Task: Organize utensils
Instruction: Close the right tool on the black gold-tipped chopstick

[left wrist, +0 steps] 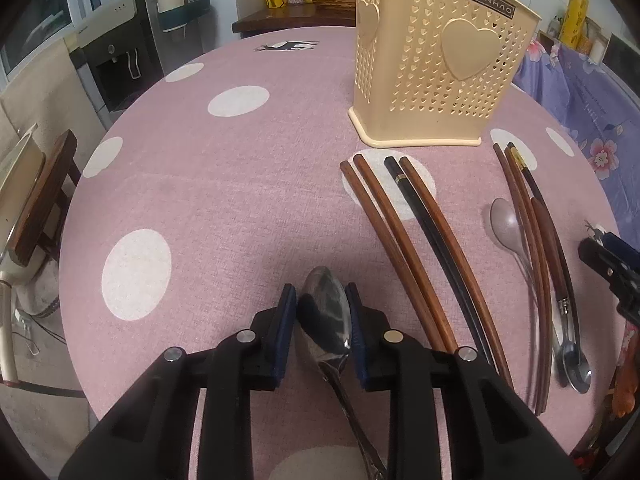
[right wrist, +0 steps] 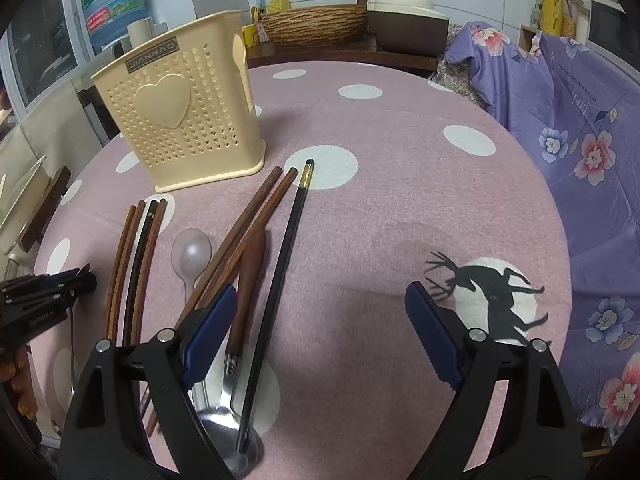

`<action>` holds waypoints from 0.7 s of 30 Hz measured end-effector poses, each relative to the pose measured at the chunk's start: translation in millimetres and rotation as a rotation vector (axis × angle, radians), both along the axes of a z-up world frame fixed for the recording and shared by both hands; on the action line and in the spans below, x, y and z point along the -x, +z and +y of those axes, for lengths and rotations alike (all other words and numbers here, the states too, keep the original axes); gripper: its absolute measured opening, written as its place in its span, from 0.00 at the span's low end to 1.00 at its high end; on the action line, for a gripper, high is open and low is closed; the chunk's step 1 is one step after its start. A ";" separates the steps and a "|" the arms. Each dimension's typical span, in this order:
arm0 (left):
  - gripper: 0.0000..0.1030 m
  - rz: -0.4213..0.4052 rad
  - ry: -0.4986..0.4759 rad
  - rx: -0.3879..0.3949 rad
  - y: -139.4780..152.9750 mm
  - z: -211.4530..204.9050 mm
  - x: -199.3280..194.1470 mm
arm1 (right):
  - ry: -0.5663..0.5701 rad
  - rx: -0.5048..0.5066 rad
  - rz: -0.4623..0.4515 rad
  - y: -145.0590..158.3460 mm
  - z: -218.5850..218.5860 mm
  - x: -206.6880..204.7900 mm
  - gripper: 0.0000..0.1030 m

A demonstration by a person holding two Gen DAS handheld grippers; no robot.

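- The left gripper [left wrist: 322, 304] was closed on the bowl of a steel spoon [left wrist: 325, 320]; its blue pads [left wrist: 282, 332] pressed against both edges of the bowl.
- The spoon's handle ran back under the gripper toward the near table edge, and its bowl lay low over the pink dotted cloth [left wrist: 224, 184].
- The right gripper [right wrist: 320, 320] stood wide open with nothing between its fingers, above bare cloth beside a black deer print [right wrist: 492, 296].
- A cream holder [left wrist: 436, 64] with heart-shaped holes stood upright on the table, beyond the loose utensils.
- Four chopsticks [left wrist: 404, 240], three brown and one black, lay side by side just in front of the holder, to the right of the held spoon.
- Further right lay a second group: two brown chopsticks [right wrist: 244, 236], a dark chopstick [right wrist: 280, 264] with a gold band, a wooden-handled spoon [right wrist: 250, 280] and a pale plastic spoon [right wrist: 192, 256].
- The brown pair crossed over the plastic spoon's handle.
- The wooden-handled spoon's steel bowl lay near the table edge, partly hidden under the right gripper's left finger [right wrist: 208, 332].
- In the left wrist view, the right gripper showed at the far right edge.
- A purple flowered cloth [right wrist: 580, 140] covered furniture beside the table.
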State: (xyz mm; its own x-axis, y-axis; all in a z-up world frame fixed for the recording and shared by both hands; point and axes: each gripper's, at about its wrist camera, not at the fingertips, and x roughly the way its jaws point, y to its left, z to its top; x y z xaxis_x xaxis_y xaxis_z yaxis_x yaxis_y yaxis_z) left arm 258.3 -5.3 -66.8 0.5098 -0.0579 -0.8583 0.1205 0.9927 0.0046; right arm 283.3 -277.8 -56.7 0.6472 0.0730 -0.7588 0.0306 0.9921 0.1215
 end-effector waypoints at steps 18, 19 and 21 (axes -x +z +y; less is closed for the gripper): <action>0.06 0.023 -0.022 0.171 -2.7 26.4 -4.2 | -0.008 -0.003 0.153 -12.4 4.8 -85.7 0.47; 0.06 0.025 -0.027 0.169 -2.6 25.8 -5.1 | -0.014 0.004 0.153 -12.4 5.4 -88.6 0.44; 0.06 0.026 -0.038 0.167 -2.9 25.4 -7.1 | -0.016 0.016 0.160 -12.8 7.3 -94.0 0.40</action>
